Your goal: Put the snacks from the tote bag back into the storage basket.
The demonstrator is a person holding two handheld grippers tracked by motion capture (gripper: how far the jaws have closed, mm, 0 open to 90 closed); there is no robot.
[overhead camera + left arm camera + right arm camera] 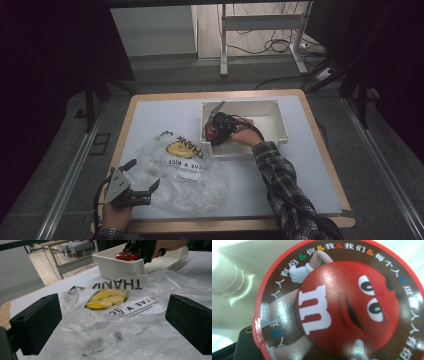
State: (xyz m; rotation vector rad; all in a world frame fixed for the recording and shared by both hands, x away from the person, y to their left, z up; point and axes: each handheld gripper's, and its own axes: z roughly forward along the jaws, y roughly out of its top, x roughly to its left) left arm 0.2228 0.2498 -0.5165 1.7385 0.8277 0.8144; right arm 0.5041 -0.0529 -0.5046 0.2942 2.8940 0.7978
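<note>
A round candy tub (337,305) with a red lid and a cartoon face sits low inside the white bin (270,107) at the bin's left end. My right gripper (216,128) is shut on it; the tub (126,255) shows over the bin's wall (117,267). A crumpled clear plastic bag (182,172) with a yellow smiley and black print lies on the table's front left. My left gripper (144,175) rests at the bag's left edge, open. Its jaws stand wide apart over the bag (112,297), gripping nothing.
The pale table (150,115) has a wooden rim, with bare surface to the right of the bin and the bag. Metal rails (70,170) run along the floor on both sides. A desk frame (260,22) and cables stand behind the table.
</note>
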